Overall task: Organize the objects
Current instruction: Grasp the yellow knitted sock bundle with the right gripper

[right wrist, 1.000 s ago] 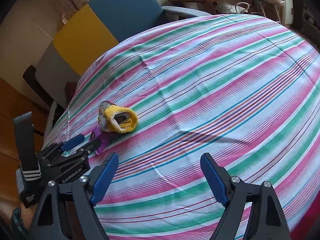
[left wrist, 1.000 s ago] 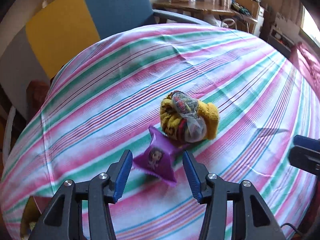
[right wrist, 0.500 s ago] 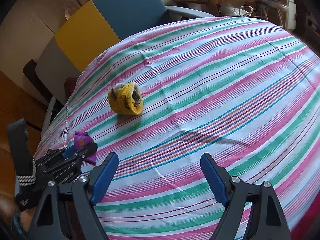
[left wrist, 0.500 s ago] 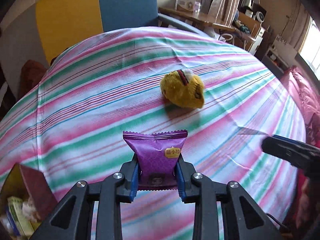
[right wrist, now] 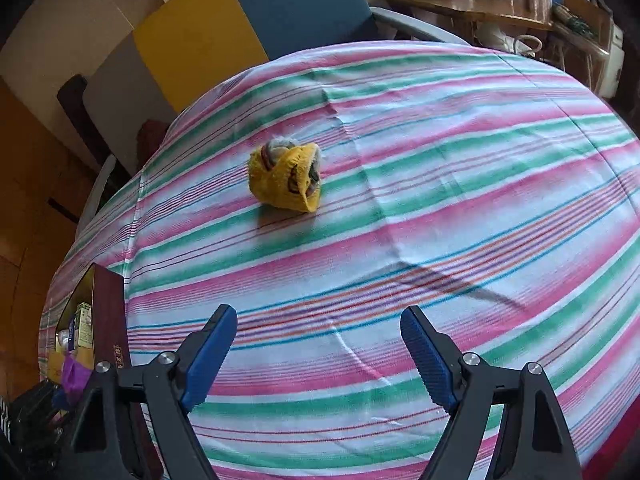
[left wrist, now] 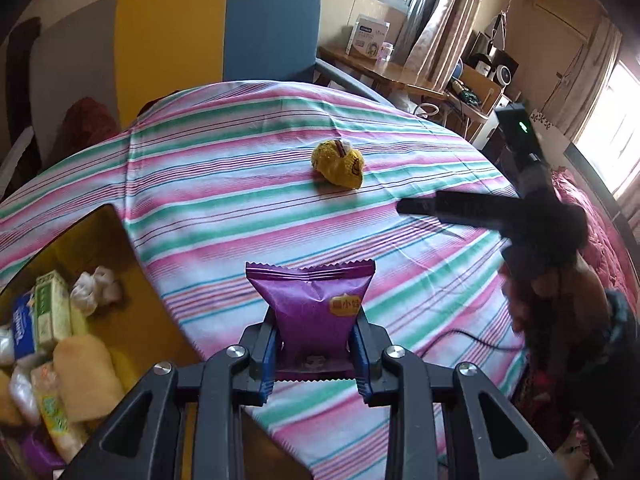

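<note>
Left gripper (left wrist: 316, 354): clamped on the purple snack packet (left wrist: 311, 304), which a second before had lain on the striped tablecloth (left wrist: 240, 184) against the yellow sock bundle (left wrist: 339, 163); now it was lifted clear, near the table's left edge.
Right gripper (right wrist: 318, 350): jaws wide apart, empty, above the cloth's near edge.
Yellow sock bundle: left alone mid-table, well apart from both grippers.
Open box (left wrist: 120, 280): at the left edge, already holding packets.
Meaning: the packet seemed bound for the box; the bundle was likely next.
</note>
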A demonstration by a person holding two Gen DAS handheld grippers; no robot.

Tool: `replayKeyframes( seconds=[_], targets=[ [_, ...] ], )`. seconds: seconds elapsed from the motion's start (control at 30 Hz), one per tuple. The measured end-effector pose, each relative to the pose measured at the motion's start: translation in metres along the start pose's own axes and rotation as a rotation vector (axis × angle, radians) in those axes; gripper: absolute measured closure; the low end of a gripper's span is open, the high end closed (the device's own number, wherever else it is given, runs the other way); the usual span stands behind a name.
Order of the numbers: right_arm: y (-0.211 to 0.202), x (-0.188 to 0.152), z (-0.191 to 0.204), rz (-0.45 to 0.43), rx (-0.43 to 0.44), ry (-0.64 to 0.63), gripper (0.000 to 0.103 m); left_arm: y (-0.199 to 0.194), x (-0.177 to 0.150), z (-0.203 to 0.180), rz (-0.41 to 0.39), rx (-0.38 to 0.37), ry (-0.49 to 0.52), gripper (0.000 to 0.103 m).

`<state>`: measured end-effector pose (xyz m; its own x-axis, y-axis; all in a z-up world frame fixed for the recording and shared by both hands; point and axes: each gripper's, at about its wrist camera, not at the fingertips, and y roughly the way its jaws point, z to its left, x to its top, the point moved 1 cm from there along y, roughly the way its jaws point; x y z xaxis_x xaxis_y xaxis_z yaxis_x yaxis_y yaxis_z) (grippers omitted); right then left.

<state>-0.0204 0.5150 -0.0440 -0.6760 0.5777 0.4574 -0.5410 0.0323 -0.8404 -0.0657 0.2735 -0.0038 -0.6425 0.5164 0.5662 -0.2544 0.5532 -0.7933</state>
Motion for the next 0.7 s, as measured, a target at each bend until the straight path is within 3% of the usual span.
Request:
replayKeyframes(
  seconds=[0.13, 0.5, 0.57, 0.6, 0.7],
  targets=[
    [0.013, 0.031, 0.019, -0.026, -0.025, -0.073, 0.014, -0.016, -0.014, 0.016, -0.013, -0.007, -0.055, 0.073],
    [0.091, 0.096, 0.042, 0.017, -0.117, -0.026, 0.016, -0.048, -0.046, 0.069, -0.041, 0.043, -0.198, 0.073],
    [0.104, 0.098, 0.045, 0.037, -0.134, -0.053, 0.037, -0.052, -0.05, 0.076, -0.044, 0.049, -0.216, 0.073],
    [0.109, 0.097, 0.047, 0.056, -0.13, -0.074, 0.055, -0.053, -0.052, 0.078, -0.046, 0.052, -0.224, 0.073],
    [0.1, 0.089, 0.052, 0.044, -0.126, -0.146, 0.063, -0.056, -0.059, 0.086, -0.052, 0.057, -0.255, 0.073]
  ],
)
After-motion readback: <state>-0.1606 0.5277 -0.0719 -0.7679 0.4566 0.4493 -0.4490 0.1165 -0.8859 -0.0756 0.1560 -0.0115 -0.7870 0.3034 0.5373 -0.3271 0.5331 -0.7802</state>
